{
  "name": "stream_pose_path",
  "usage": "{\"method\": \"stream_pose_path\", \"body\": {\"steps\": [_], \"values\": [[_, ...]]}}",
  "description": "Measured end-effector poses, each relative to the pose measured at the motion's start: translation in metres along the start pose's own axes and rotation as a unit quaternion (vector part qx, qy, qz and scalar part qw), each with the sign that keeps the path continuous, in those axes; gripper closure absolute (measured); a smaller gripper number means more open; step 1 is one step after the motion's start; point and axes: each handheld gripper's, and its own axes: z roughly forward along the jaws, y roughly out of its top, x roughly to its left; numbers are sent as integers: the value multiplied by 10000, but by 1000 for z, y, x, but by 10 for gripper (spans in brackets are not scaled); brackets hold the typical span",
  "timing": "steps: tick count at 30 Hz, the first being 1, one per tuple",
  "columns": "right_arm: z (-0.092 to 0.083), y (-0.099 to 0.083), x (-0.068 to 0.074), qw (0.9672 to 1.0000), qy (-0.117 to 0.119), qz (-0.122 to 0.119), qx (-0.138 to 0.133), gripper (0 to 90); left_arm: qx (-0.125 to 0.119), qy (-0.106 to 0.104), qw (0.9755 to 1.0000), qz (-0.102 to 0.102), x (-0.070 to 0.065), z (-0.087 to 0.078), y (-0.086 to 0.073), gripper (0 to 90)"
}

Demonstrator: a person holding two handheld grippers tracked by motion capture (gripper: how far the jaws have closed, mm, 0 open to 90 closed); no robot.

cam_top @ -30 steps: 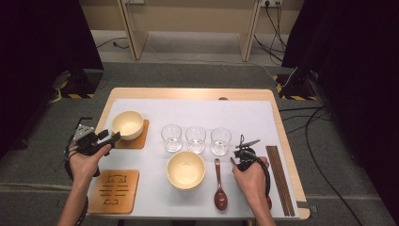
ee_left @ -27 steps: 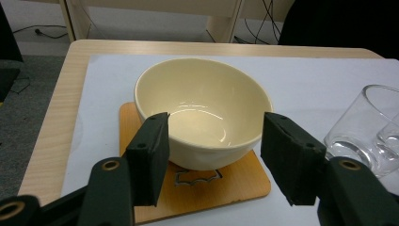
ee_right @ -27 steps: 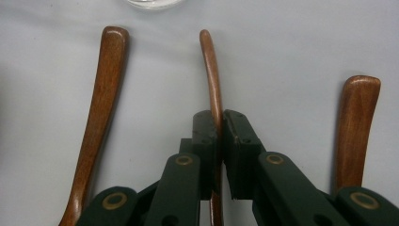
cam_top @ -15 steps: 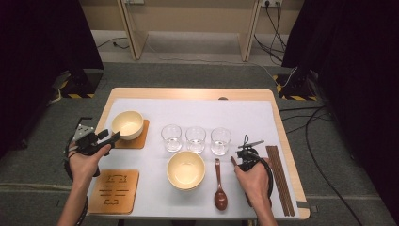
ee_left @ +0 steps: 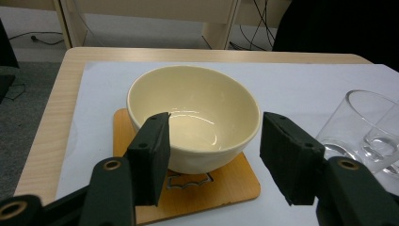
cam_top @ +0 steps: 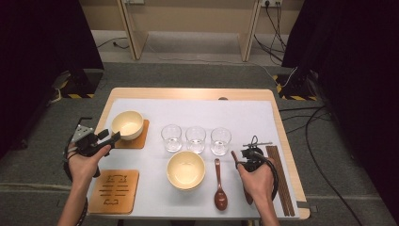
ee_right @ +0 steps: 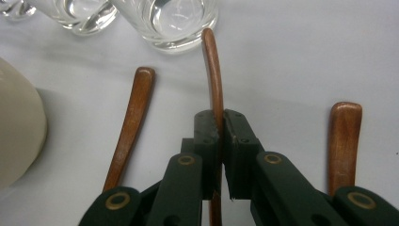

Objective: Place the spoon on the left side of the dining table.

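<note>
My right gripper [cam_top: 243,161] is shut on the thin curved handle of a brown wooden spoon [ee_right: 214,70], low over the white mat. The handle's tip [cam_top: 234,154] points toward the glasses, and the hand hides the rest of it. A second wooden spoon [cam_top: 220,186] lies flat to its left. My left gripper [ee_left: 216,125] stands open just short of a cream bowl [ee_left: 197,108] on a wooden coaster [ee_left: 221,186]. Its pads [ee_left: 150,160] sit at the bowl's near side without pressing on it. In the high view this left gripper [cam_top: 110,138] is at the table's left edge.
Three clear glasses [cam_top: 195,139] stand in a row mid-table. A second cream bowl [cam_top: 186,169] sits in front of them. An empty coaster [cam_top: 114,190] lies at the front left. Dark chopsticks [cam_top: 281,179] lie along the right edge, beside another brown wooden piece [ee_right: 345,141].
</note>
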Motion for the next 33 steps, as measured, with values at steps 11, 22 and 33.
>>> {"method": "stream_pose_path", "body": {"steps": [11,22,33], "values": [[-8,-3,-6,9981,340,-43,-505,850,-39,14,10000,-27,-1,-5,-1,425],[-15,-2,-8,9933,517,-171,-1021,850,-74,39,10000,-33,-2,-8,-1,425],[-18,-3,-6,9860,710,-268,-1488,850,-121,-5,9999,11,-6,-11,2,424]]}}
